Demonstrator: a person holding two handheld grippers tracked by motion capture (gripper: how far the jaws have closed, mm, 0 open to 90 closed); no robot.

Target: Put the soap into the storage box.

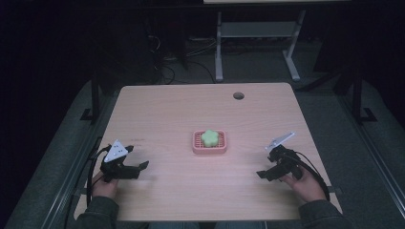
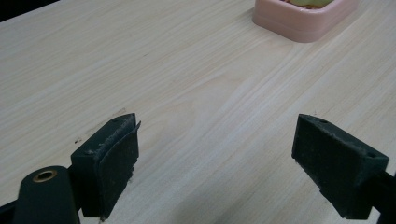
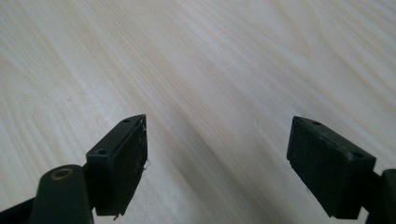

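A pink slatted soap dish sits at the middle of the wooden table, and a green flower-shaped soap lies on it. In the left gripper view the dish shows at the top right, with a sliver of the soap at the frame's edge. My left gripper rests low at the table's front left, open, with bare wood between its jaws. At the front right my right gripper is open too, and only table grain lies between its jaws.
The table has a round cable hole near its far right edge. Beyond it stand the grey legs of another desk and cables on the dark floor. A cable trails from each gripper toward the person's sleeves.
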